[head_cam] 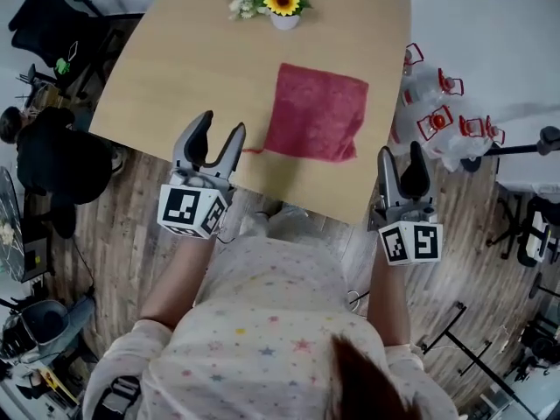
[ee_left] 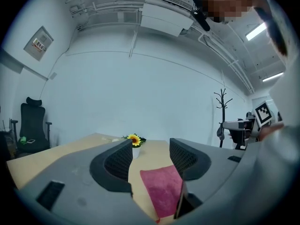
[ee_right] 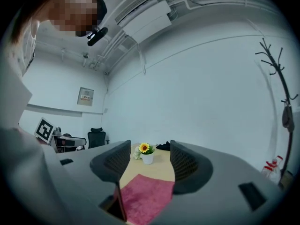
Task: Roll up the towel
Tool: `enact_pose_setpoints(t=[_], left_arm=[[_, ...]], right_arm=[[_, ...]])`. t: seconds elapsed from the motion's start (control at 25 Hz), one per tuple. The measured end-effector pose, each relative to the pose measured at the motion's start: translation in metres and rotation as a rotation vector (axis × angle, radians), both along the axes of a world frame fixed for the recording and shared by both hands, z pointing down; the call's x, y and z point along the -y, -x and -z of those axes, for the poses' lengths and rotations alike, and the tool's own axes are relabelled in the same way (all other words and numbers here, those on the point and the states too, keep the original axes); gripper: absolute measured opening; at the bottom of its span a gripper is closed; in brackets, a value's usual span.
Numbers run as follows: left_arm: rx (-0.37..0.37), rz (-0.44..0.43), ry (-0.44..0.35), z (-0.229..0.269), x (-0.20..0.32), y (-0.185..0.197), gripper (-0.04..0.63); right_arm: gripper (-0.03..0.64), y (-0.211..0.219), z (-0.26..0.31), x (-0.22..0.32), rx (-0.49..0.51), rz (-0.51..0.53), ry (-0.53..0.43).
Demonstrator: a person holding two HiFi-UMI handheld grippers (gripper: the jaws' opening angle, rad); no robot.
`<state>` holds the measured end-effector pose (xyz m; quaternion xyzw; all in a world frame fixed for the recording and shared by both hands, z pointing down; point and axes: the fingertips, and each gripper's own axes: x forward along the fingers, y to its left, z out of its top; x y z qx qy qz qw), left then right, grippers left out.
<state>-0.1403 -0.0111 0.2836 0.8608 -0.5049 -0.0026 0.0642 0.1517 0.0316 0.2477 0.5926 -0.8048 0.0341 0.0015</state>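
Two hand-held grippers: both mine, both with jaws spread wide and nothing between them.
Left hand-held gripper (head_cam: 219, 131): I hold it above the near edge of the table (head_cam: 192, 59), just beside the towel's near left corner and not touching it.
Right hand-held gripper (head_cam: 401, 157): I hold it off the table's near right corner, over the floor and apart from the cloth.
Towel (head_cam: 317, 112): dark red, spread flat on the right half of the table, with its near edge close to the table edge and its near right corner a little rumpled.
Stage: as I judge it, rolling has not begun, and no fold or turn shows in the cloth.
Risk, missed pinch: the cloth lies flat, so my jaws could close on air or skid over it unless I come in low at the edge.
Risk, crooked roll: if I lift one corner alone, or my two sides move unevenly, the roll will skew.
Risk, slipping off: a pull towards me could drag the towel over the near edge.
Risk, flower pot (head_cam: 282, 7): it stands beyond the far edge of the towel, so pushing the roll too far could knock it.
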Motion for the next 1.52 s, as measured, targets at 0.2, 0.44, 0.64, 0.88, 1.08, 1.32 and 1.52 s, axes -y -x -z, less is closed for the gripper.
enact_pose_setpoints(t=[0.2,0.44,0.64,0.88,1.08,1.32,1.52], left_arm=[[0.006,0.025,0.011,-0.008,0.021,-0.02,0.227],[-0.001,0.045,0.034,-0.017,0.04,-0.027,0.227],[-0.014,0.017,0.028,-0.017,0.056,-0.032,0.225],[0.0,-0.04,0.072,-0.034,0.068,-0.039,0.225],[0.011,-0.055,0.112,-0.056,0.066,-0.038,0.196],[0.035,-0.079,0.174,-0.093,0.066,-0.04,0.196],[0.059,-0.101,0.218,-0.124,0.062,-0.042,0.171]], right_arm=[[0.241,-0.022,-0.011,0.034,0.006,0.038,0.022],[0.241,-0.028,-0.019,0.06,0.006,0.054,0.042],[0.239,-0.024,-0.027,0.07,-0.003,0.023,0.068],[0.222,-0.027,-0.044,0.072,0.003,-0.021,0.115],[0.217,-0.032,-0.073,0.068,-0.036,-0.046,0.198],[0.196,-0.037,-0.124,0.063,-0.044,-0.063,0.307],[0.173,-0.037,-0.175,0.056,-0.055,-0.041,0.439]])
